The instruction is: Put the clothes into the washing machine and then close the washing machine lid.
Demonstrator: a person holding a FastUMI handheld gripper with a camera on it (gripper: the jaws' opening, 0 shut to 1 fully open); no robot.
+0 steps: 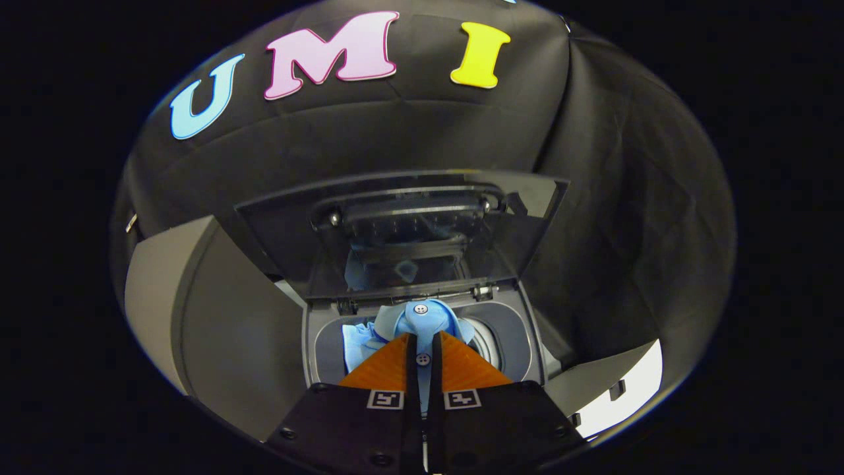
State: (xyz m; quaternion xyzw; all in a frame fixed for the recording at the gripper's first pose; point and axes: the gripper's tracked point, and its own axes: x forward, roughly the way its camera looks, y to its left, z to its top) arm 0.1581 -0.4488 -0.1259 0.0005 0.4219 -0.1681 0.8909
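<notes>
A light blue buttoned garment (422, 320) bunches just ahead of my fingertips, over the round opening of the grey top-loading washing machine (521, 340). My gripper (422, 338) is shut on the garment, a strip of blue cloth with a button pinched between the two fingers. More of the cloth hangs down into the drum (484, 343) to the left of the fingers. The machine's dark see-through lid (402, 227) stands raised beyond the opening, hinged at its far side, and mirrors the blue cloth.
Black booth cloth surrounds the machine at the back and on both sides. A grey panel (158, 290) rises to the left of the machine. A white surface (626, 389) lies to its lower right.
</notes>
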